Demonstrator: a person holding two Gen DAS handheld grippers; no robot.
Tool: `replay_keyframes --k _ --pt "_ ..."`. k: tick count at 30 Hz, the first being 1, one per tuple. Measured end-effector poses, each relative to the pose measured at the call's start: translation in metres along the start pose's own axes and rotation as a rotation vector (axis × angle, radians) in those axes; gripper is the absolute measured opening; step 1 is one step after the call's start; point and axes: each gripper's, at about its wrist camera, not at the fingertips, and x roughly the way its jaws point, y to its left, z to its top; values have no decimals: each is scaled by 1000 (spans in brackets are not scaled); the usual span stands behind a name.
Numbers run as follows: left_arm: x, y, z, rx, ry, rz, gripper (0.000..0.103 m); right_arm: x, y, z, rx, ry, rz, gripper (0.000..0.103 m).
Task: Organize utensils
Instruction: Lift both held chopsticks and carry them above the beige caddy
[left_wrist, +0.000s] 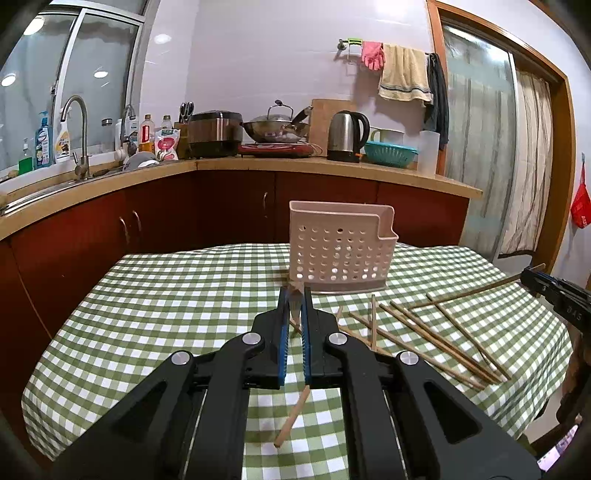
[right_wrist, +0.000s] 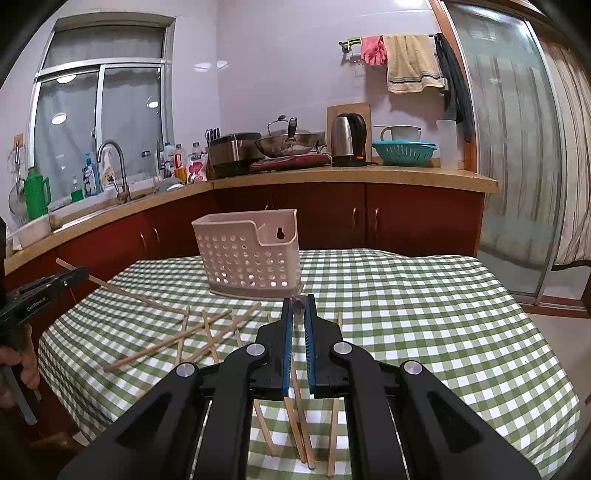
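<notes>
A pink perforated utensil holder (left_wrist: 341, 249) stands upright on the green checked table (left_wrist: 166, 314); it also shows in the right wrist view (right_wrist: 251, 254). Several wooden chopsticks (left_wrist: 436, 339) lie scattered on the cloth in front of it, also in the right wrist view (right_wrist: 207, 332). My left gripper (left_wrist: 295, 295) is shut on a chopstick (left_wrist: 293, 417) whose end hangs below the jaws; from the right wrist view this gripper (right_wrist: 75, 275) holds that chopstick (right_wrist: 122, 291) slanting down to the table. My right gripper (right_wrist: 300, 301) is shut on a chopstick (right_wrist: 295, 413), above more chopsticks.
A kitchen counter (left_wrist: 258, 162) with sink, bottles, rice cooker, wok, kettle (left_wrist: 347, 134) and teal colander runs behind the table. Red cabinets stand below it. A glass sliding door (right_wrist: 517, 166) is at the right. The table's right half (right_wrist: 424, 314) carries only cloth.
</notes>
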Motion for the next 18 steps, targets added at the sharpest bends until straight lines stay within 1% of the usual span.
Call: replay_keyframes --k 8,18 --pt "2 3 16 3 -27 8 6 0 3 17 -5 -37 9 7" --pt "1 4 34 -3 -61 -7 6 0 6 36 -6 -76 35 7"
